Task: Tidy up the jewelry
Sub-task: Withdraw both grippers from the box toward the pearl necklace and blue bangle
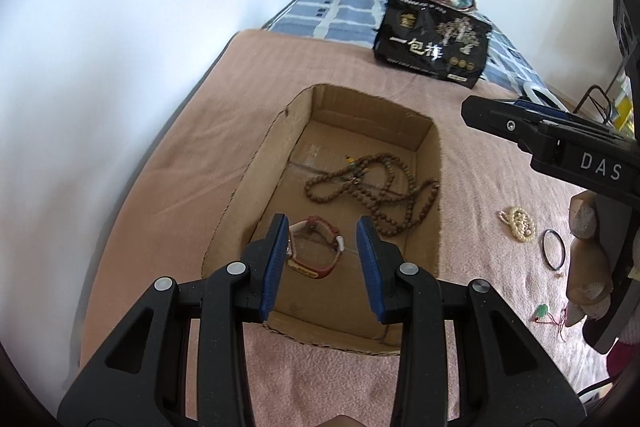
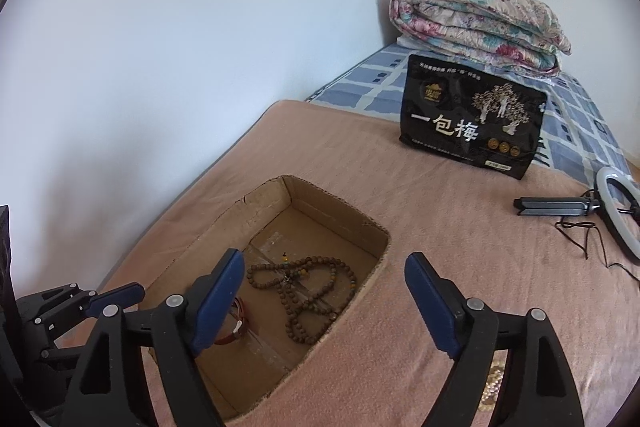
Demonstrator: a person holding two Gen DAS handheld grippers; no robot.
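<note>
A shallow cardboard box sits sunk in the pink blanket. In it lie a long brown bead necklace and a red-strap watch. My left gripper is open and empty, just above the watch at the box's near end. My right gripper is open and empty, over the box's right edge; its body shows in the left wrist view. On the blanket right of the box lie a cream bead bracelet, a thin black bangle and a green pendant on red cord.
A black snack bag stands at the far end of the pink blanket. A folded floral quilt lies on the blue checked sheet behind. A ring light with stand and cable lies at the right. A white wall runs along the left.
</note>
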